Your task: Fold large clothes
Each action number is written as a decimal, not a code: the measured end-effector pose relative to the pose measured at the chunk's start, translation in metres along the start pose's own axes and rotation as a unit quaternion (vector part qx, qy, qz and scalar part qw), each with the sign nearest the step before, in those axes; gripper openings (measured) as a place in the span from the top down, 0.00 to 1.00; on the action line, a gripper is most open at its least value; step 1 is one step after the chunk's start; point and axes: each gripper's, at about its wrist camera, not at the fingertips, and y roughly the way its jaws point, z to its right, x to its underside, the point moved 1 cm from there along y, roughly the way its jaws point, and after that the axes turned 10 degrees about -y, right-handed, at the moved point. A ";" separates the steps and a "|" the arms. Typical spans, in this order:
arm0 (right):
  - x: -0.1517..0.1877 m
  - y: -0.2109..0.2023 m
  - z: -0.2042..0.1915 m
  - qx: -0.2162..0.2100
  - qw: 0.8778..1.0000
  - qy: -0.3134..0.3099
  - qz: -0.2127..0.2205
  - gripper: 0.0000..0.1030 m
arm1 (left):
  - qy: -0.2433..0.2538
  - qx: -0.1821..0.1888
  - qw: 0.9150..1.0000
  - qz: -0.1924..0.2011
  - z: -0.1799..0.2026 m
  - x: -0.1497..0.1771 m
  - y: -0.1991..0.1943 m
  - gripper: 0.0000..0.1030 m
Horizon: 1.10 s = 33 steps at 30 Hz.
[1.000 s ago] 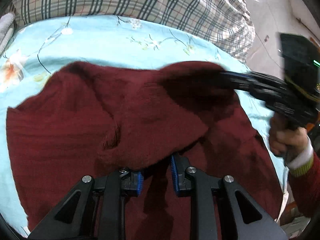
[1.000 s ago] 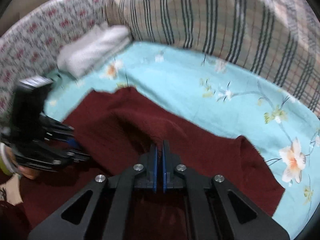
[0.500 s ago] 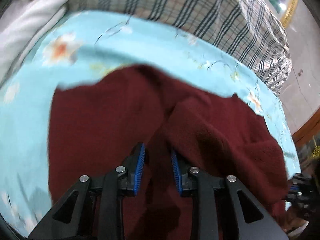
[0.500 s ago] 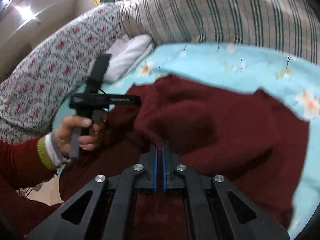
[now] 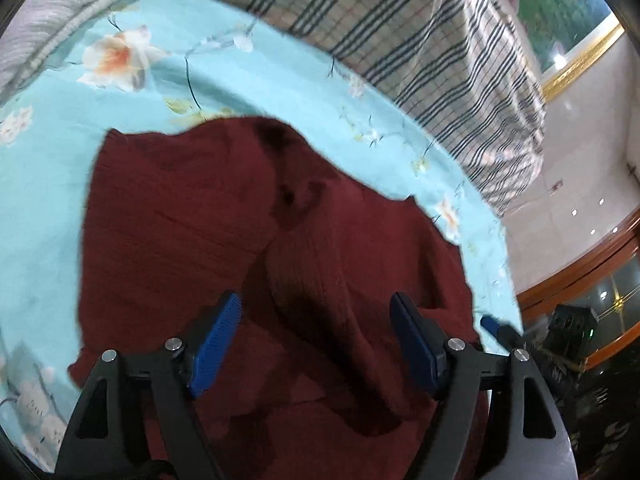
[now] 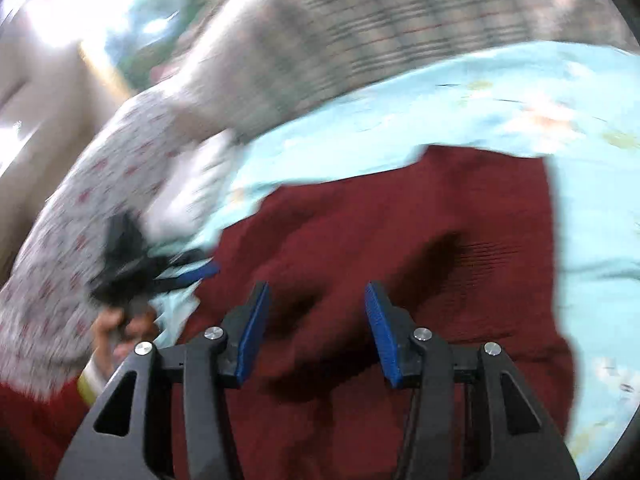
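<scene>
Left hand-held gripper (image 5: 316, 344): jaws standing wide apart, released, hovering over the near part of the maroon knit sweater (image 5: 192, 232). Sweater is lying spread on the light-blue floral bedsheet (image 5: 248, 80), a raised fold running between the blue pads (image 5: 214, 338) without touching them. Right hand-held gripper (image 6: 316, 332): jaws likewise parted, gripping nothing, sweater (image 6: 440, 240) lying directly beneath and ahead. Plaid blanket (image 6: 360, 40) is bordering the far side; view blurred.
</scene>
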 end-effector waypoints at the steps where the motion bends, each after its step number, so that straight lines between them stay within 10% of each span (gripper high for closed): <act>1: -0.001 0.006 0.008 0.016 1.000 0.021 -0.008 0.51 | 0.000 -0.006 1.000 -0.009 0.000 0.000 0.007 0.25; 5: -0.006 0.029 0.016 0.002 0.998 0.059 -0.028 0.51 | 0.000 -0.019 1.000 -0.019 0.000 0.002 0.024 0.33; 8: -0.005 0.046 0.016 -0.004 0.996 0.075 -0.039 0.51 | 0.017 -0.010 0.999 -0.025 0.004 0.002 0.030 0.85; 10: -0.004 0.052 0.020 -0.005 0.995 0.089 -0.042 0.85 | 0.023 0.003 0.999 -0.025 0.006 0.001 0.031 0.93; 11: -0.004 0.051 0.021 -0.019 0.995 0.096 -0.034 0.97 | 0.028 0.014 0.999 -0.016 0.009 0.001 0.027 0.94; 16: -0.006 0.021 0.024 -0.086 0.989 0.101 0.070 0.96 | 0.039 0.077 0.995 0.055 0.009 0.006 -0.009 0.94; 26: 0.026 0.029 0.045 -0.035 0.991 0.128 0.006 0.91 | -0.007 0.006 1.000 0.028 -0.031 0.014 0.010 0.88; 31: 0.024 0.018 0.043 -0.023 0.992 0.123 0.006 0.87 | 0.072 0.003 0.996 0.061 0.020 0.027 -0.031 0.68; 33: 0.026 0.010 0.042 -0.019 0.991 0.129 0.020 0.87 | 0.112 0.005 0.992 0.062 0.045 0.030 -0.034 0.45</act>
